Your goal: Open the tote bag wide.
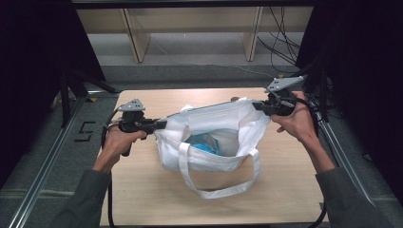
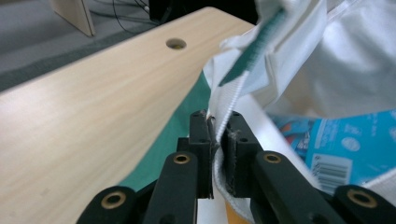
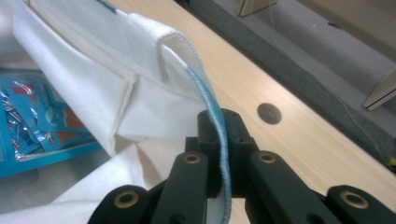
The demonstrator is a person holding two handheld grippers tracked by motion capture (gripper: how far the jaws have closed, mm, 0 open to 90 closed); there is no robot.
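From the high view I see the white tote bag [image 1: 209, 142] at centre frame on the bench [image 1: 285, 190], left gripper [image 1: 159, 125] and right gripper [image 1: 259, 105] stretching its rim – bare wood along the lower edge. Left gripper view: jaws pinching the rim, blue packet [image 2: 341, 144] lower right. Right gripper view: jaws clenched on the blue-stitched rim – a hole [image 3: 270, 113] in the bench beyond.

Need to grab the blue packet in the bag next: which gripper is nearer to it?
Left, by a slight margin. The left gripper pinches the white bag rim just left of the blue packet; the right gripper clamps the rim up and right, farther off.
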